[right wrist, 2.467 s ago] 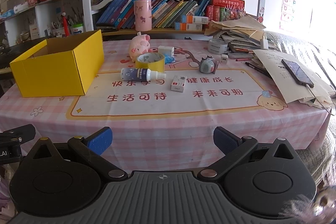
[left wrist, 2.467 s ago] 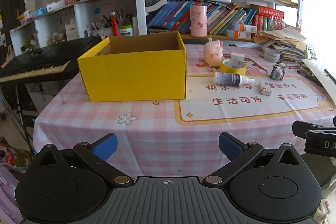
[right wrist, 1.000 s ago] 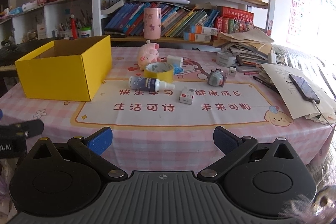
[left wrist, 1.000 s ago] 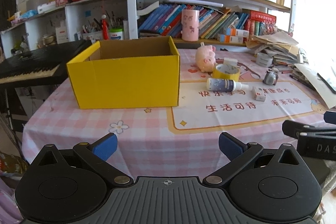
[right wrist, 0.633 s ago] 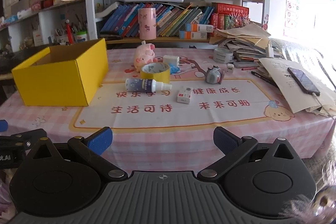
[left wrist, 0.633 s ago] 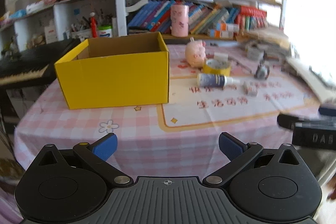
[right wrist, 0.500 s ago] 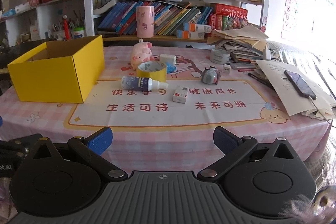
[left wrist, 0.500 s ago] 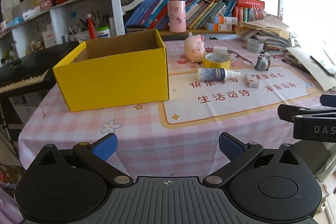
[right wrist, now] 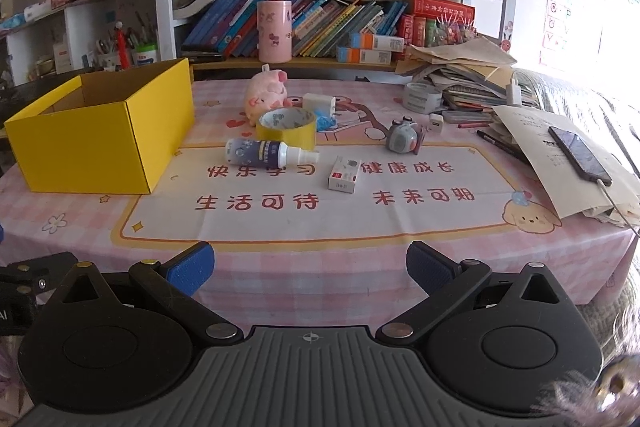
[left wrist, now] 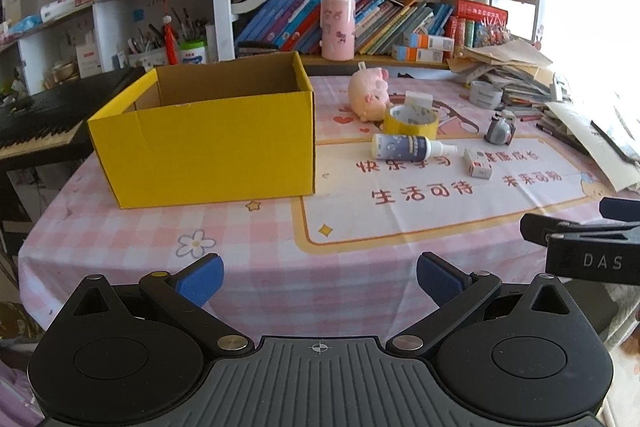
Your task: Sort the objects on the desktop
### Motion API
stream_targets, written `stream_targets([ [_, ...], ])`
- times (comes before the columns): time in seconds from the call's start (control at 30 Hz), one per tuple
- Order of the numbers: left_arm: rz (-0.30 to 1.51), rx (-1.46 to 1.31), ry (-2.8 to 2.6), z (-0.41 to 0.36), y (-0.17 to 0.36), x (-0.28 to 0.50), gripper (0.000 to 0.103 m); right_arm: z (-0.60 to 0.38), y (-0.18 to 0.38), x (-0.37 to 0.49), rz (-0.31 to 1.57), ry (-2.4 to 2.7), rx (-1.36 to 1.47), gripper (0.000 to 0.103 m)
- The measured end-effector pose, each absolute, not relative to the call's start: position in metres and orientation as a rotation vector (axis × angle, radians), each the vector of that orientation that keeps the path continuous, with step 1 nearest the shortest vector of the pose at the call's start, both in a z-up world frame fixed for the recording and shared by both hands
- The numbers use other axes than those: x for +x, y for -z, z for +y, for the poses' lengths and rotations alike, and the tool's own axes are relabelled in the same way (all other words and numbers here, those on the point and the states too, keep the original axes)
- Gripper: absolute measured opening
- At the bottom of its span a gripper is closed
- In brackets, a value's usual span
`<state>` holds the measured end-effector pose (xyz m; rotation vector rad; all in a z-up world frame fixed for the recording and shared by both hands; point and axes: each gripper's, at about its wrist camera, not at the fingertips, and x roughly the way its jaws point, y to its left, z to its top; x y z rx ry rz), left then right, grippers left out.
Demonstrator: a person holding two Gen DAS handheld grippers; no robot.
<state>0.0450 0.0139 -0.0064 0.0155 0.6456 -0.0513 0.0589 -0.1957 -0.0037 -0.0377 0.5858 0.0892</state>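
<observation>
An open yellow cardboard box (left wrist: 212, 143) (right wrist: 100, 135) stands on the left of the pink checked tablecloth. To its right lie a pink pig toy (right wrist: 266, 95), a yellow tape roll (right wrist: 286, 127), a spray bottle (right wrist: 268, 151) on its side, a small white carton (right wrist: 344, 174) and a grey toy camera (right wrist: 404, 137). My left gripper (left wrist: 318, 281) is open at the table's near edge, empty. My right gripper (right wrist: 308, 271) is also open and empty, short of the front edge; its side shows in the left wrist view (left wrist: 588, 243).
Bookshelves (right wrist: 320, 23) with a pink cup (right wrist: 274, 31) rise behind the table. Stacked papers (right wrist: 460, 75), a grey tape roll (right wrist: 422, 95), pens and a phone (right wrist: 580, 155) on sheets crowd the right side. A black keyboard (left wrist: 36, 123) stands to the left.
Both grippers have drifted slightly, so the table and objects shift a little in view. Both stay open and empty; nothing on the table has moved.
</observation>
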Motion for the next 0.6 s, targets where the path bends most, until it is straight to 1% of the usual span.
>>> stream_targets([
  [0.6,0.635,-0.048,0.018,-0.018,0.008,0.099,0.103,-0.215,0.002,0.126,0.619,-0.143,-0.119,0.103],
])
